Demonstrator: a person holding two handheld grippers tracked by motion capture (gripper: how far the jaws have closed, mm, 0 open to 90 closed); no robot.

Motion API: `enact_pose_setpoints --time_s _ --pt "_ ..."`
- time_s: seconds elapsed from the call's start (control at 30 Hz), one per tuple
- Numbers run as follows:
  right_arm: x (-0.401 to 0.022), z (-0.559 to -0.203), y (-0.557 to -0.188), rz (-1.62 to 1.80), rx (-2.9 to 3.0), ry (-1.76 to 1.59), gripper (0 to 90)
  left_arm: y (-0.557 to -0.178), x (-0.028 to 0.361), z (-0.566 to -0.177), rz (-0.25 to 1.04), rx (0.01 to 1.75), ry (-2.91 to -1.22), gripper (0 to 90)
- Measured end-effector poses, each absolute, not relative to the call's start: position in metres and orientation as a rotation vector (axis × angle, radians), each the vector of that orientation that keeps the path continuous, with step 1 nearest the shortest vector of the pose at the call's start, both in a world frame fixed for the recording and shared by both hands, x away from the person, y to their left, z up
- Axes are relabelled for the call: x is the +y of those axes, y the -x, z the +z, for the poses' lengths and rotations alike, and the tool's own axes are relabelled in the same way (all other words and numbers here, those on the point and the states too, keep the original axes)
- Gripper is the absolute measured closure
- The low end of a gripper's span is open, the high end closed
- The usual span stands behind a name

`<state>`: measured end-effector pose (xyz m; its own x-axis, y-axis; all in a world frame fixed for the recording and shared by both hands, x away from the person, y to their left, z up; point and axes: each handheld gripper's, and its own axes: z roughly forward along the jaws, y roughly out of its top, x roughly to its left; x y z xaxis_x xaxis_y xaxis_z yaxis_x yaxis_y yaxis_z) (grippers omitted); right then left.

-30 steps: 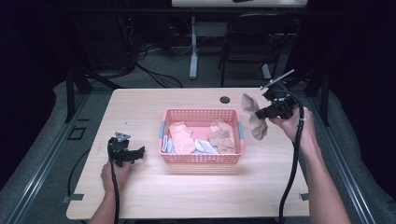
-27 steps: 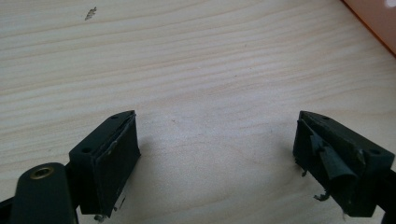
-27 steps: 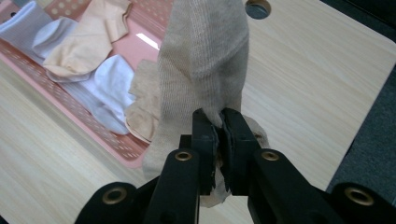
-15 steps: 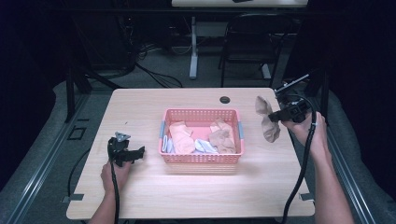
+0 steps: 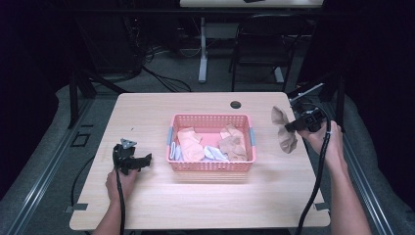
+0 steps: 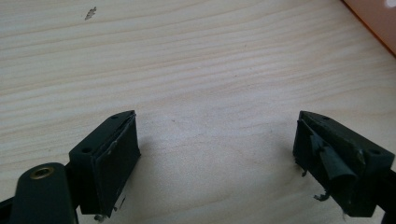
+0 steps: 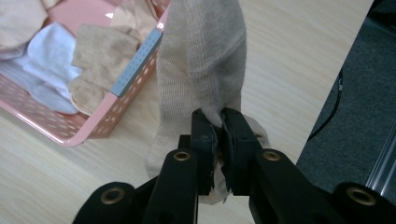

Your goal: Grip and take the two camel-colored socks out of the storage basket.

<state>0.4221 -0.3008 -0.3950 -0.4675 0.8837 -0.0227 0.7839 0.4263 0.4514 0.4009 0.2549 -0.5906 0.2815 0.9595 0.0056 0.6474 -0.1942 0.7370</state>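
Dim room of cables and chair legs behind pale wooden table (image 5: 195, 205). From high view: pinched limp beige knitted sock (image 5: 284, 134) in right gripper (image 5: 288, 128), aloft just right of pink perforated plastic basket (image 5: 211, 119), near table's right edge; rested left gripper (image 5: 147, 159) on table, well left of basket. From left gripper view: kept jaws spread wide over bare wood, nothing between. From right gripper view: clamped pads tight on a thin fold of sock. Judged slippage likely from so small a bite, with a fall past table's edge, or a snag on basket's rim.
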Motion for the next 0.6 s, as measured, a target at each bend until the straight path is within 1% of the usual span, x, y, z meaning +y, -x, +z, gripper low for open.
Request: enact_pose_setpoints --time_s 0.6 --pt "-0.304 -0.44 -0.443 0.427 2.492 -1.556 84.4 -0.401 0.255 -0.591 0.639 1.439 -1.926 13.9"
